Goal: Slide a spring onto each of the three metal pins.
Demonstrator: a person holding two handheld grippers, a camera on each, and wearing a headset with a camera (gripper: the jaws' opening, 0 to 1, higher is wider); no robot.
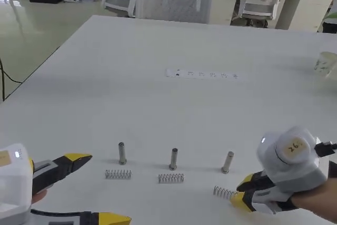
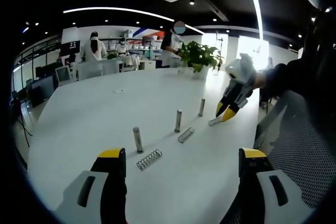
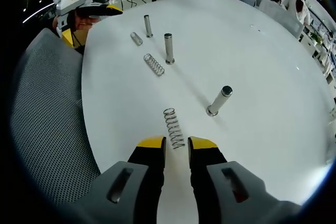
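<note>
White worktop [image 1: 158,104]: carries three metal pins and three springs near the person, a power strip [image 1: 202,74] further back, and a paper cup [image 1: 325,62] by its right edge.
Pins: the left pin [image 1: 122,153], middle pin [image 1: 174,158] and right pin [image 1: 228,162] stand upright in a row across the person's front, well apart from one another, all bare.
Springs at left and middle: the left spring [image 1: 118,174] and middle spring [image 1: 171,178] lie flat on the worktop. Each is just on the person's side of its pin, near it but apart from it.
Third spring: the right spring [image 3: 174,127] lies flat near the base of the right pin without touching it. Its near end sits between the tips of the right tongs [image 3: 177,142].
State at right: the right tongs are low at the worktop with the jaws narrowly parted. In the right gripper view a sliver of gap shows on either side of the spring's end, so they are released, not clenched.
State at left: the left tongs [image 2: 181,154] have their jaws spread wide and grasp nothing. They hover over the near edge of the worktop, left of the left pin.
Surroundings: a grey mesh chair back [image 3: 47,114] sits beside the worktop, a potted plant [image 2: 198,55] stands at its far end, and people [image 2: 94,48] stand among desks beyond.
</note>
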